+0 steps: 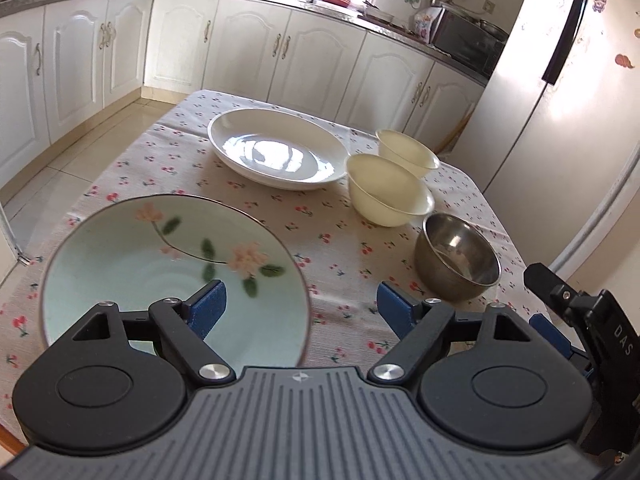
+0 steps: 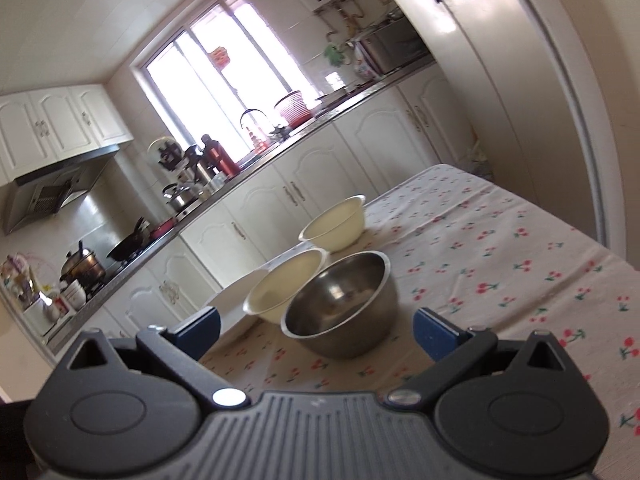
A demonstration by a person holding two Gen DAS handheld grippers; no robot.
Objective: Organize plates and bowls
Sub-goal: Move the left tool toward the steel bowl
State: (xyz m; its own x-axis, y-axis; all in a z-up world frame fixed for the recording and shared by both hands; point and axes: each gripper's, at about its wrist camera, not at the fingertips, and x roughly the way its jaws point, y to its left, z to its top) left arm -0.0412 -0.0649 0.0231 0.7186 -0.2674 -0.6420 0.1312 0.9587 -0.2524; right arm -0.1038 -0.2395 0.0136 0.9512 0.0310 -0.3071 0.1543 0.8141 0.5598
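Observation:
A pale green plate with pink flowers (image 1: 172, 276) lies on the near left of the cherry-print tablecloth (image 1: 340, 236). My left gripper (image 1: 302, 300) is open above its right rim, with one blue pad over the plate's inside and the other outside it. Behind stand a large white plate (image 1: 276, 148), two cream bowls (image 1: 388, 190) (image 1: 408, 152) and a steel bowl (image 1: 456, 256). My right gripper (image 2: 316, 332) is open and holds nothing, close in front of the steel bowl (image 2: 340, 304). Behind that are the cream bowls (image 2: 284, 284) (image 2: 334, 220) and the white plate (image 2: 236, 300).
White kitchen cabinets (image 1: 248, 40) run behind and left of the table, under a cluttered counter (image 2: 132, 248). A tall fridge (image 1: 560, 100) stands close on the right. The right gripper's black body (image 1: 580, 312) shows at the table's right edge. Bare tablecloth (image 2: 500, 264) lies right of the bowls.

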